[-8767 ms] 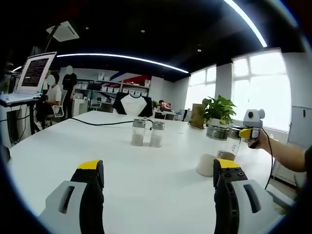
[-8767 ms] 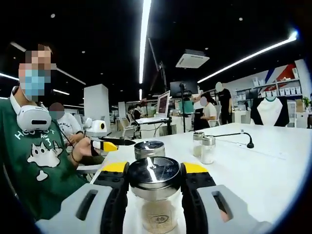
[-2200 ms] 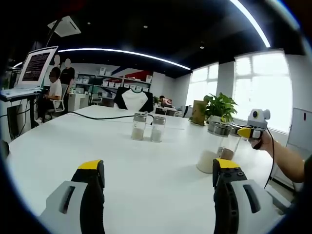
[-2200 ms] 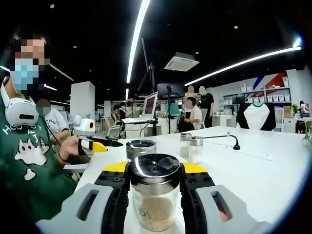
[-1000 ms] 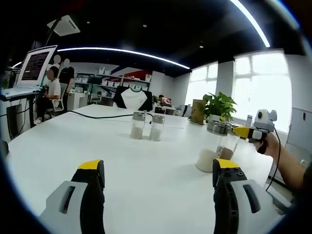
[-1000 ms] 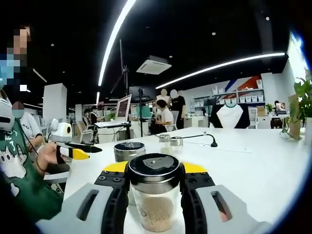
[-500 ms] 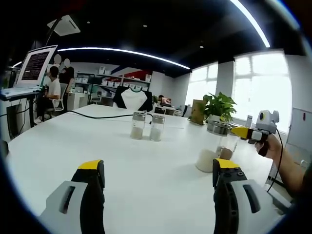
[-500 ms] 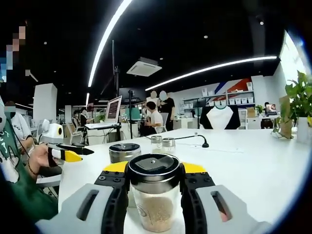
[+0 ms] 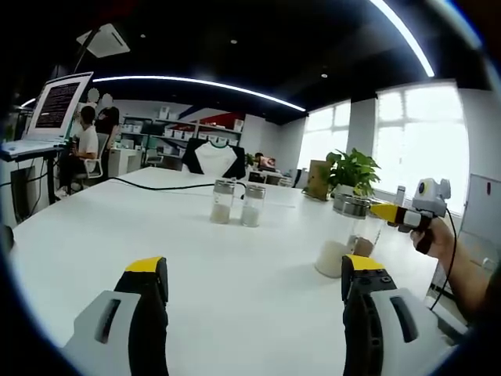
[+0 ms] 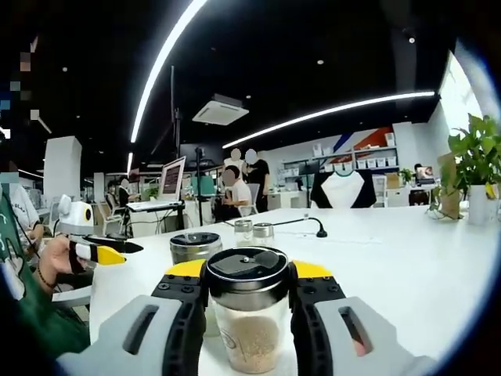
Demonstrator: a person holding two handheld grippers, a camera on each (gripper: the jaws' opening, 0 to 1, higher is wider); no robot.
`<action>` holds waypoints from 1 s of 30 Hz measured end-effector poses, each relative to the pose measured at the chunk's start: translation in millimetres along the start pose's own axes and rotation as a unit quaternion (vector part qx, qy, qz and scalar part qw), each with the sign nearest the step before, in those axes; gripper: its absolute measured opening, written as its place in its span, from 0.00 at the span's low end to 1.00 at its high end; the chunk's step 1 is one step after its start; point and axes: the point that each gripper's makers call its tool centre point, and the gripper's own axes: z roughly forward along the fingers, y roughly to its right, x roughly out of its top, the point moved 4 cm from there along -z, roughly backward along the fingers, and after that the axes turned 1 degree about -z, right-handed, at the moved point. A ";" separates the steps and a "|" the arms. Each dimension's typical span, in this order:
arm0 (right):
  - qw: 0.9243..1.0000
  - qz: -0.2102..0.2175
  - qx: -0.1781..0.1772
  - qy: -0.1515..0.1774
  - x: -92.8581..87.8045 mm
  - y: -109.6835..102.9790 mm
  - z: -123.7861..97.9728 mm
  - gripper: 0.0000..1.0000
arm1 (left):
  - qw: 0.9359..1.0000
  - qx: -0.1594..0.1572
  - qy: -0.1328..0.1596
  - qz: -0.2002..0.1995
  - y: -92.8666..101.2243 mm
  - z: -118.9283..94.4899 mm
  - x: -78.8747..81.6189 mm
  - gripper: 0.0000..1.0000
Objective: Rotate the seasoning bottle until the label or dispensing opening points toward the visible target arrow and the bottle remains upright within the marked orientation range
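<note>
White table (image 10: 423, 266); right gripper (image 10: 248, 294) clamps upright seasoning bottle (image 10: 249, 329).

open-plan office | white table (image 9: 235, 266) | monitor (image 9: 61, 110) | shelves (image 10: 356, 164) | potted plant (image 9: 352, 174)

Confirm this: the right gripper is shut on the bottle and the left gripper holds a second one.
Wrong on the left. The left gripper is open with nothing between its jaws, as the left gripper view shows. The right gripper is indeed shut on the bottle.
</note>
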 end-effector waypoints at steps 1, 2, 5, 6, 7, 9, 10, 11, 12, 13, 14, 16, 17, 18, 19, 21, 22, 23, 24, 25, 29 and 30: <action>1.000 -0.002 -0.002 -0.001 0.1 -0.1 0.2 0.39 | 1.000 0.000 0.001 0.000 0.1 -0.1 0.3 0.97; 1.000 -0.002 -0.004 -0.002 0.1 0.1 0.2 0.39 | 1.000 0.001 0.002 0.000 0.4 -0.3 0.4 0.97; 1.000 0.005 -0.004 -0.002 0.0 1.8 0.8 0.39 | 1.000 0.001 0.003 0.000 0.8 -0.5 0.4 0.97; 1.000 0.002 -0.006 -0.003 0.2 1.8 1.4 0.39 | 1.000 0.002 0.002 0.000 1.0 -0.6 0.3 0.97; 1.000 0.003 -0.006 -0.004 0.3 2.0 1.8 0.39 | 1.000 0.002 0.002 0.000 1.4 -0.7 0.0 0.97; 1.000 0.003 -0.004 -0.005 0.5 2.2 2.4 0.40 | 1.000 0.001 0.002 -0.001 2.2 -0.8 -0.1 0.97; 1.000 0.006 -0.004 -0.009 1.3 3.1 2.6 0.40 | 1.000 0.000 0.002 -0.001 3.0 -0.8 -0.1 0.97; 1.000 0.004 -0.002 -0.011 1.5 3.1 2.5 0.40 | 1.000 0.000 0.002 -0.001 3.4 -0.8 0.0 0.97; 1.000 -0.006 0.002 -0.010 3.0 3.6 1.2 0.40 | 1.000 0.001 0.002 -0.001 3.7 -0.8 0.1 0.97; 1.000 -0.005 0.001 -0.005 5.4 4.5 -0.3 0.42 | 1.000 0.001 0.003 -0.001 3.7 -0.7 0.0 0.97; 1.000 0.002 -0.004 0.005 8.9 6.3 -1.3 0.44 | 1.000 0.002 0.002 -0.001 3.6 -0.6 -0.1 0.97; 1.000 0.020 -0.012 0.015 14.8 9.3 -5.5 0.47 | 1.000 0.001 0.000 -0.003 3.8 -0.2 -0.9 0.97; 1.000 0.018 -0.012 0.013 16.1 8.9 -6.9 0.47 | 1.000 0.000 0.001 -0.004 4.2 -0.1 -0.9 0.97; 1.000 0.017 -0.014 0.010 17.0 8.8 -8.5 0.47 | 1.000 -0.001 0.001 -0.004 4.7 -0.1 -0.7 0.97; 1.000 0.013 -0.019 0.007 18.3 8.8 -11.0 0.47 | 1.000 -0.001 0.001 -0.004 5.2 -0.2 -0.7 0.97; 1.000 0.009 -0.024 0.003 19.7 7.7 -15.1 0.47 | 1.000 -0.001 0.003 -0.004 5.9 -0.4 -0.4 0.97; 1.000 0.006 -0.026 -0.002 19.8 7.3 -17.0 0.47 | 1.000 0.001 0.005 -0.005 5.7 -0.5 0.2 0.97; 0.999 -0.001 -0.032 -0.008 19.9 6.5 -19.9 0.48 | 1.000 0.001 0.006 -0.004 6.0 -0.5 0.7 0.97; 0.999 -0.002 -0.034 -0.008 20.1 6.4 -20.8 0.49 | 1.000 0.001 0.006 -0.001 6.4 -0.4 1.5 0.98; 0.999 0.001 -0.039 -0.010 20.9 6.4 -23.5 0.51 | 1.000 0.001 0.009 0.003 7.5 -0.4 2.8 0.98; 0.999 0.000 -0.052 -0.008 24.0 6.7 -31.4 0.52 | 1.000 -0.002 0.012 0.002 9.6 0.4 4.2 0.98; 0.998 0.003 -0.057 -0.005 24.8 7.4 -34.7 0.52 | 1.000 -0.001 0.011 0.003 10.1 0.8 3.8 0.98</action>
